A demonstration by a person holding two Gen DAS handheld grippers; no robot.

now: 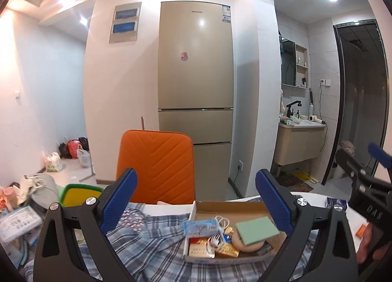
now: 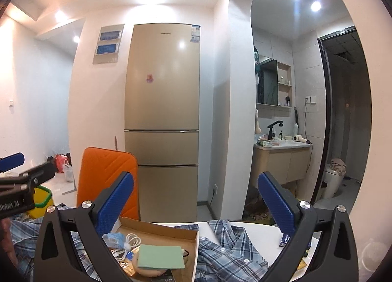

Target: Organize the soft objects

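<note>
Box (image 1: 230, 211) on shirt (image 1: 152, 240), chair (image 1: 156, 164) behind

Readable lettering on the tools
Right tool (image 1: 374, 211) body shows "DAS"; left tool (image 2: 14, 198) body reads "Robot.AI"; fridge (image 1: 196, 61) brand too blurred.

Each hand-held gripper — left (image 1: 196, 204), right (image 2: 196, 204) — has black triangular arms with silver screws; its fingers (image 1: 117, 202) wear blue textured pads; white lettering marks the bodies.
</note>
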